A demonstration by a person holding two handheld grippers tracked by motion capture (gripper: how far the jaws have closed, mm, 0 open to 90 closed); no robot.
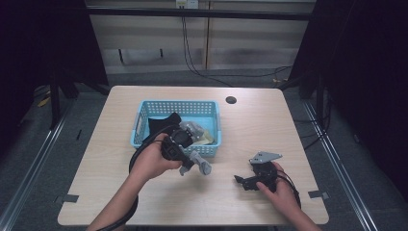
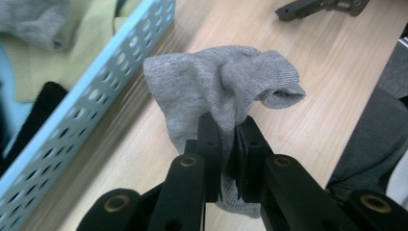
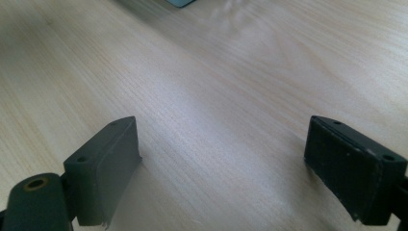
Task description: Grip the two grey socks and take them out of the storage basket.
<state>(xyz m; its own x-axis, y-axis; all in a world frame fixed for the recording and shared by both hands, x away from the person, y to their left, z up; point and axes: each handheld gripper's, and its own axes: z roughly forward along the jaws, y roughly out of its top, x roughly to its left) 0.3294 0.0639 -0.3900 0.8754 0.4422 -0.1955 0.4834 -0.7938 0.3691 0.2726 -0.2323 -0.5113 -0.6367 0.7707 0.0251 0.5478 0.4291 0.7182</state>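
Note:
A grey sock hangs just above the wooden table, pinched in my left gripper, whose jaws are shut on its fabric. In the high view the same grey sock droops from the left gripper right in front of the blue basket. To the right my right gripper rests low on the table with its jaws wide open. In the right gripper view nothing lies between the right gripper jaws but bare wood.
The blue perforated basket holds a black cloth, a yellowish cloth and another grey sock. A round cable hole sits behind the basket. Black cables trail from both grippers toward the table's front edge.

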